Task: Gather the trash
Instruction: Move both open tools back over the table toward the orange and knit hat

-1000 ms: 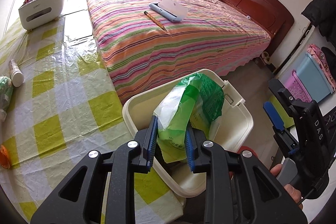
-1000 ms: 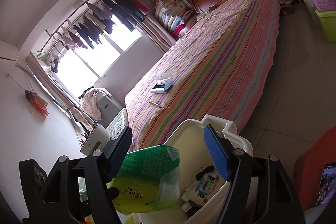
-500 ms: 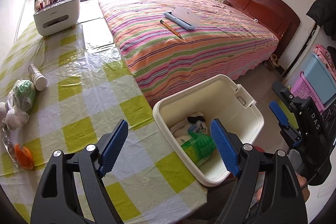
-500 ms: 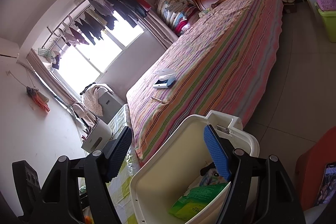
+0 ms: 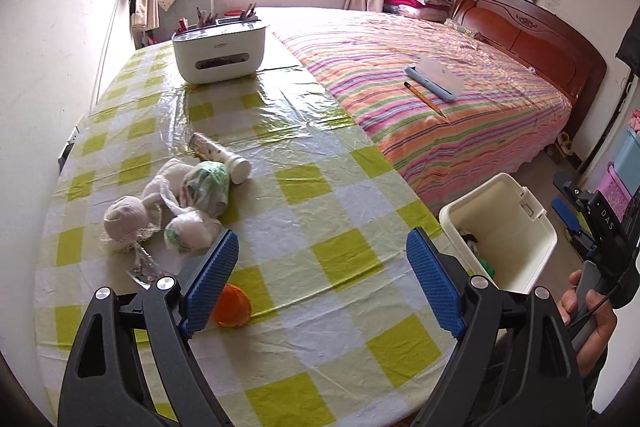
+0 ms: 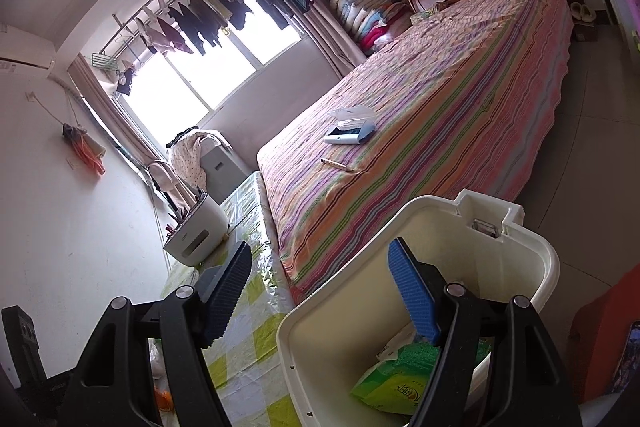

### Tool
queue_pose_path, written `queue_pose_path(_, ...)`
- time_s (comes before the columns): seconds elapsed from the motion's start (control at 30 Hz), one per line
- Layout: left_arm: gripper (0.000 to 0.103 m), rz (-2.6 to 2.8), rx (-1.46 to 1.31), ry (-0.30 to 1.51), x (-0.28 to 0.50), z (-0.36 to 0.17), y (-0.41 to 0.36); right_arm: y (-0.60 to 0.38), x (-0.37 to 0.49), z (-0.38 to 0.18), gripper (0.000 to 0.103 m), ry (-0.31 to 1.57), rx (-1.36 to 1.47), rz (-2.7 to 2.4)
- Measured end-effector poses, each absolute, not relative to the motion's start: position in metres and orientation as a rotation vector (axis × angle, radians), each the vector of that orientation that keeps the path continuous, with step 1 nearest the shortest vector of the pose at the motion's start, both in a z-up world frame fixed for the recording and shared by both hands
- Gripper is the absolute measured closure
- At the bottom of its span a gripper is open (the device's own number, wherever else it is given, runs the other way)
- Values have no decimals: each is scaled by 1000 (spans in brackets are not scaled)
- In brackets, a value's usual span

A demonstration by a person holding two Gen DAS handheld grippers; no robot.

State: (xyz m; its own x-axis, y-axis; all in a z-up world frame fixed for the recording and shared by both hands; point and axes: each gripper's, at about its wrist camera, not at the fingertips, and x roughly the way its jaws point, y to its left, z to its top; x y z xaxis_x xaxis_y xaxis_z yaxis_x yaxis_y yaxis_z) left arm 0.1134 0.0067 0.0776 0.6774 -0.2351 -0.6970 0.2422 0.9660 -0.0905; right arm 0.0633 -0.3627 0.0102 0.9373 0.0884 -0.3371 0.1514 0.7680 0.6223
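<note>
Trash awaits collection on a table covered in a green-and-white checked cloth, seen from the left wrist: crumpled plastic bags and a small white bottle on its side lie in a heap near the table's left edge, with an orange lid close to the near edge. The left gripper hangs over the near part of the table, its blue-padded jaws spread wide and holding nothing. A white organizer box stands at the far end of the table, and a cream bin sits just off the table's right edge, beside a bed with a striped cover. A hand at the right edge grips the handle of the other tool. From the right wrist, the right gripper hovers above the same bin, jaws likewise parted and empty, one finger over the table's edge and the other over the bin's opening. A green packet lies inside the bin at the bottom, partly hidden behind the gripper's frame. Laundry hangs on a rail before the window.
</note>
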Motion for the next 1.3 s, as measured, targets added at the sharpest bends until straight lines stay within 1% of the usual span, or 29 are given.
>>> queue_pose_path(0.17, 18, -181, -81, 709, 120, 86, 63, -341, 72, 15, 34, 377, 645, -14)
queue_pose_path(0.43, 18, -125, -281, 769, 132, 80, 131, -307, 89, 18, 34, 424, 580, 39)
queue_pose_path(0.8, 18, -61, -299, 873, 138, 53, 163, -239, 106, 22, 34, 498, 466, 213)
queue_pose_path(1.0, 18, -79, -405, 968, 143, 36, 171, -189, 116, 16, 34, 598, 385, 373)
queue_pose_path(1.13, 18, -66, -425, 994, 143, 30, 176, -155, 121, 9, 34, 653, 329, 462)
queue_pose_path(1.3, 18, -44, -454, 1081, 148, 14, 176, -117, 135, -5, 34, 760, 303, 577)
